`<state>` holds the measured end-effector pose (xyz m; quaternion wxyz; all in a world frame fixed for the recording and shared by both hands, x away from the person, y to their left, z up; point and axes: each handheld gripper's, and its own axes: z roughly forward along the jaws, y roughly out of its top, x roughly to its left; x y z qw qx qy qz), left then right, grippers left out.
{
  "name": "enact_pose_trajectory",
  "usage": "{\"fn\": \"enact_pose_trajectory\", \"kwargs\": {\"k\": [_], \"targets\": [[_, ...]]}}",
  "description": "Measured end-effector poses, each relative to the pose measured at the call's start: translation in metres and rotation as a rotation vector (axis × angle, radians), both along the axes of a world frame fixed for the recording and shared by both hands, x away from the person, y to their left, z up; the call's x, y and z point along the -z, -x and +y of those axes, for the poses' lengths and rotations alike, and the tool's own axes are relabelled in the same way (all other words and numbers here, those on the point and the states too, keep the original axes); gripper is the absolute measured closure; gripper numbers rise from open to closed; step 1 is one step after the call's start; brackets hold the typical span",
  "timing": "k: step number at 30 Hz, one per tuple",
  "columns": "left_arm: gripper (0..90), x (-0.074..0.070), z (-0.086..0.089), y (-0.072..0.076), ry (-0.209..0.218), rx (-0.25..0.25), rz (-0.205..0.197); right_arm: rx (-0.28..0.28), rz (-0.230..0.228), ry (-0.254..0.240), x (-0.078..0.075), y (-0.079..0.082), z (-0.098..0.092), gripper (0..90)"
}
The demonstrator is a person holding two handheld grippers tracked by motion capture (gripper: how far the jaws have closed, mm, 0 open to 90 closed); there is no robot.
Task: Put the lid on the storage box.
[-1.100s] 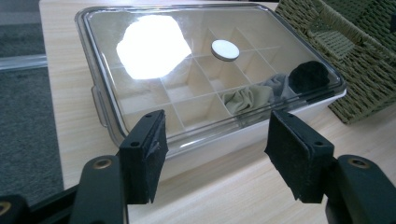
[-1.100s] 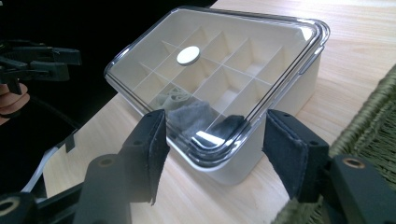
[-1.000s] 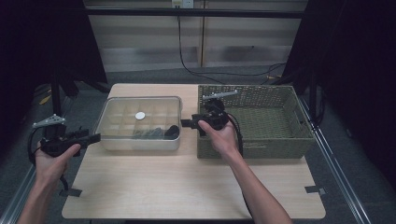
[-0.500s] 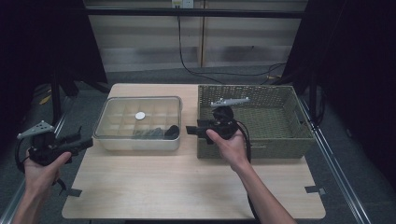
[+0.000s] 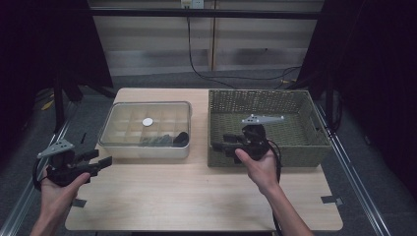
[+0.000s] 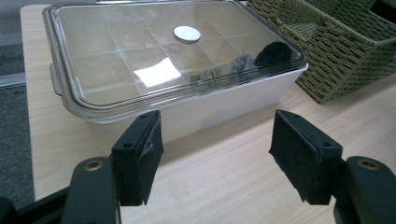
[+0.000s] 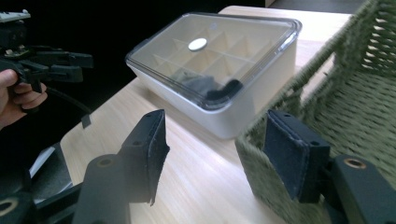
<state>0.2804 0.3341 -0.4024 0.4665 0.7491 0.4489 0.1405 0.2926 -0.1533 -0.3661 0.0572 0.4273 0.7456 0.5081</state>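
Hovering at lower left, the left tongs (image 5: 105, 161) stand wide, empty, facing the lidded box (image 5: 145, 129); right tongs (image 5: 217, 145) gape empty over the basket (image 5: 300, 143) corner.

A white compartment box (image 6: 187, 93) with a clear lid, shut and level on the desk (image 5: 196, 196), lies just ahead of the left tool (image 6: 215, 158), beside the woven green basket (image 5: 295, 123).

One lidded compartment box (image 5: 145, 129), one woven basket (image 5: 268, 101), two claws, perhaps two dark items inside the box.
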Motion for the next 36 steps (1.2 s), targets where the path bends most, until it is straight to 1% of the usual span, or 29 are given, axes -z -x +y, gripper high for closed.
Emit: {"fn": "enact_pose_trajectory", "kwargs": {"k": [2, 3, 7, 8, 9, 10, 11, 12, 13, 15, 16, 17, 18, 19, 20, 21, 22, 23, 25, 26, 27, 28, 30, 32, 33, 34, 35, 36], "targets": [[34.1, 0.000, -0.001, 0.001, 0.006, 0.004, 0.001, 0.004, 0.003, 0.000, 0.000, 0.003, -0.002, 38.9], [34.8, 0.001, -0.004, 0.005, 0.003, 0.001, -0.003, 0.009, -0.001, 0.007, 0.001, 0.010, -0.006, 38.4], [34.9, 0.003, -0.008, 0.011, -0.004, 0.006, 0.000, 0.027, -0.004, 0.011, 0.003, 0.020, -0.014, 37.0], [34.9, 0.004, -0.011, 0.014, -0.005, 0.016, 0.001, 0.030, -0.003, 0.012, 0.005, 0.023, -0.017, 37.0], [34.9, 0.004, -0.011, 0.014, -0.005, 0.016, 0.001, 0.030, -0.003, 0.012, 0.005, 0.023, -0.017, 37.0], [34.9, 0.004, -0.013, 0.016, -0.002, 0.024, 0.004, 0.036, 0.001, 0.021, 0.007, 0.029, -0.020, 36.8], [34.9, 0.003, -0.014, 0.016, -0.009, 0.014, 0.001, 0.038, -0.002, 0.026, 0.008, 0.032, -0.022, 36.4], [34.9, 0.003, -0.015, 0.017, -0.004, 0.008, 0.001, 0.041, 0.001, 0.028, 0.010, 0.034, -0.023, 36.4], [34.9, 0.004, -0.016, 0.018, -0.002, 0.016, -0.002, 0.045, 0.007, 0.031, 0.012, 0.037, -0.026, 36.3], [34.2, 0.005, -0.018, 0.019, -0.007, 0.010, -0.006, 0.049, 0.008, 0.036, 0.015, 0.040, -0.028, 36.2], [32.9, 0.008, -0.023, 0.020, -0.036, 0.012, -0.002, 0.065, 0.018, 0.042, 0.022, 0.044, -0.033, 36.0], [33.0, 0.008, -0.023, 0.020, -0.036, 0.012, -0.002, 0.065, 0.018, 0.042, 0.022, 0.044, -0.033, 36.0], [32.9, 0.011, -0.028, 0.022, -0.054, 0.021, -0.002, 0.075, 0.028, 0.051, 0.029, 0.048, -0.037, 35.6], [32.8, 0.013, -0.030, 0.023, -0.045, 0.028, -0.001, 0.075, 0.037, 0.054, 0.033, 0.051, -0.040, 35.3], [32.7, 0.013, -0.030, 0.023, -0.045, 0.028, -0.001, 0.081, 0.035, 0.055, 0.037, 0.053, -0.042, 35.2], [31.9, 0.017, -0.033, 0.024, -0.046, 0.037, 0.010, 0.084, 0.039, 0.058, 0.041, 0.057, -0.045, 35.1], [31.5, 0.019, -0.034, 0.024, -0.047, 0.034, 0.015, 0.087, 0.042, 0.058, 0.044, 0.060, -0.048, 34.9], [31.1, 0.022, -0.036, 0.025, -0.059, 0.031, 0.017, 0.095, 0.045, 0.060, 0.047, 0.062, -0.051, 34.7], [30.2, 0.024, -0.037, 0.026, -0.052, 0.036, 0.019, 0.106, 0.044, 0.064, 0.053, 0.066, -0.058, 34.7], [30.0, 0.026, -0.038, 0.026, -0.044, 0.041, 0.026, 0.116, 0.053, 0.067, 0.055, 0.068, -0.062, 34.4], [29.9, 0.027, -0.039, 0.028, -0.057, 0.043, 0.024, 0.123, 0.055, 0.064, 0.058, 0.069, -0.066, 34.2], [29.9, 0.028, -0.041, 0.028, -0.072, 0.038, 0.020, 0.123, 0.055, 0.064, 0.058, 0.069, -0.066, 34.2], [29.5, 0.030, -0.043, 0.030, -0.073, 0.039, 0.015, 0.145, 0.060, 0.076, 0.066, 0.072, -0.074, 32.9], [29.4, 0.030, -0.044, 0.030, -0.085, 0.040, 0.011, 0.162, 0.067, 0.073, 0.073, 0.075, -0.080, 32.5], [29.4, 0.032, -0.046, 0.031, -0.090, 0.051, 0.014, 0.171, 0.073, 0.078, 0.078, 0.076, -0.083, 31.5], [29.4, 0.032, -0.046, 0.031, -0.090, 0.051, 0.014, 0.174, 0.082, 0.083, 0.080, 0.077, -0.084, 31.3], [29.4, 0.034, -0.046, 0.032, -0.112, 0.049, 0.008, 0.177, 0.078, 0.085, 0.081, 0.077, -0.085, 30.8], [29.2, 0.034, -0.046, 0.032, -0.112, 0.049, 0.008, 0.177, 0.078, 0.085, 0.081, 0.077, -0.085, 30.8]]}}
